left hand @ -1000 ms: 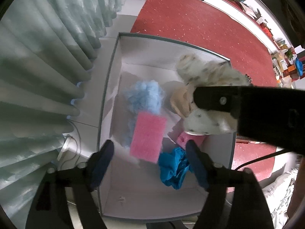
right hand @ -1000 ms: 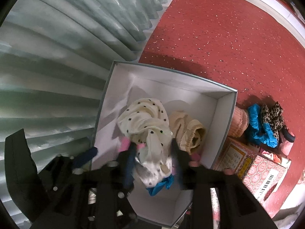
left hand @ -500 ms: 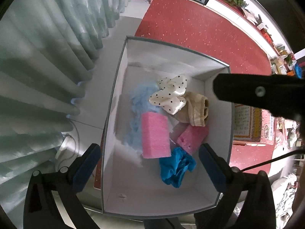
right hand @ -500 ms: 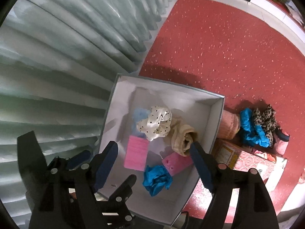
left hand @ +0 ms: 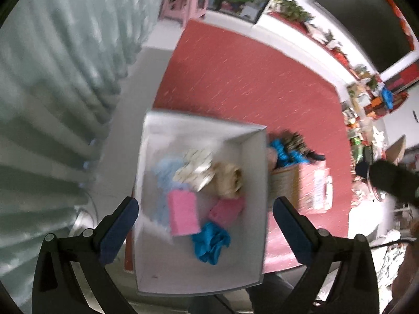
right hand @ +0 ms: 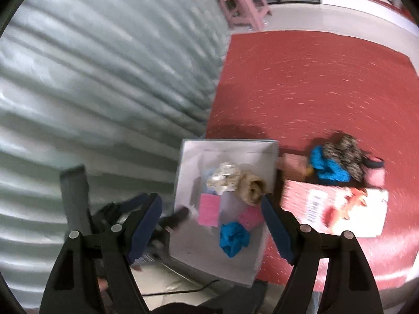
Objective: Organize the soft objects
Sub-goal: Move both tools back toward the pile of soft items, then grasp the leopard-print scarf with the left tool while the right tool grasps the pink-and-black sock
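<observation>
A white box [left hand: 251, 157] [right hand: 188, 162] on the floor holds soft things: a white dotted cloth [left hand: 195, 172] [right hand: 224, 176], a beige roll [left hand: 230, 180] [right hand: 251, 187], a pale blue fluff [left hand: 163, 172], two pink sponges [left hand: 182, 213] [left hand: 226, 209], and a crumpled blue cloth [left hand: 210, 239] [right hand: 233, 238]. My left gripper [left hand: 204, 225] is open and empty, high above the box. My right gripper [right hand: 210, 226] is open and empty, also high above it. Both views are blurred.
A pale curtain [left hand: 52, 99] hangs left of the box. On the red carpet [right hand: 314, 83] to the right lie a blue cloth [right hand: 327, 168], a leopard-print item [right hand: 345, 151] and a pink patterned carton [right hand: 335, 209]. A pink stool [right hand: 246, 5] stands far back.
My right gripper opened and let the dotted cloth drop into the box beside the beige roll. Both grippers have risen and pulled back, so the box looks smaller.
</observation>
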`<state>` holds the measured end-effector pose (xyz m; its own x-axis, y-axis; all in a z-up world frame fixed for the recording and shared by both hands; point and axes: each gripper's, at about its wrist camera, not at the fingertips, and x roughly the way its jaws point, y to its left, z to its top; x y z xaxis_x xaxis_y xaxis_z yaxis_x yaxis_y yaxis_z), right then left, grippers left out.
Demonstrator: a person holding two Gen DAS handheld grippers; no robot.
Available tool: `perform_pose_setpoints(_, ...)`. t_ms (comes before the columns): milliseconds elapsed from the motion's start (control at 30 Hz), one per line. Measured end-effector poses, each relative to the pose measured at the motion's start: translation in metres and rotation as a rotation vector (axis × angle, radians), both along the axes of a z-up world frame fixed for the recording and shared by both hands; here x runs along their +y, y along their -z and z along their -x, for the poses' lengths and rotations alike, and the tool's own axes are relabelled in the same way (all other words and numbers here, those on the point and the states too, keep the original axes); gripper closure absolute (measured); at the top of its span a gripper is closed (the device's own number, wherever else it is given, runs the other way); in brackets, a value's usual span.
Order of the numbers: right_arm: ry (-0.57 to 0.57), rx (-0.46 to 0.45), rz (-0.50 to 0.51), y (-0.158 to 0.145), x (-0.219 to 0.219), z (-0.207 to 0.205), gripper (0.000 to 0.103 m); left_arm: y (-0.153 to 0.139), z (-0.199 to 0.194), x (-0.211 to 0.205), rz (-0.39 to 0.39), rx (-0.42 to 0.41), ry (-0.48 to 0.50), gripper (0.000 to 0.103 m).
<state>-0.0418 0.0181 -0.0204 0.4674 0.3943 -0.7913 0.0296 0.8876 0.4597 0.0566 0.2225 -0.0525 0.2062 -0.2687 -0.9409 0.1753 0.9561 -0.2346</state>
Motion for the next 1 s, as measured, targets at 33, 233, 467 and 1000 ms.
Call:
perform_pose_setpoints(33, 0.034, -0.002, -0.010, -0.001, -0.016, 0.008, 0.024, -0.005, -0.003, -0.005, 0.006, -0.007, 0.014, 0.000)
perform_pose_setpoints(233, 0.253, 0.040, -0.046, 0.016, -0.104, 0.038, 0.024, -0.023, -0.026, -0.058, 0.041, 0.000, 0.139, 0.000)
perform_pose_setpoints(467, 0.469, 0.164, -0.120, 0.070, -0.195, 0.055, 0.024, -0.021, -0.055, -0.146, -0.036, 0.021, 0.295, 0.000)
perform_pose_setpoints(1000, 0.317, 0.368, -0.138, 0.197, -0.256, -0.052, 0.024, 0.070, -0.108, -0.297, -0.277, 0.201, 0.405, 0.000)
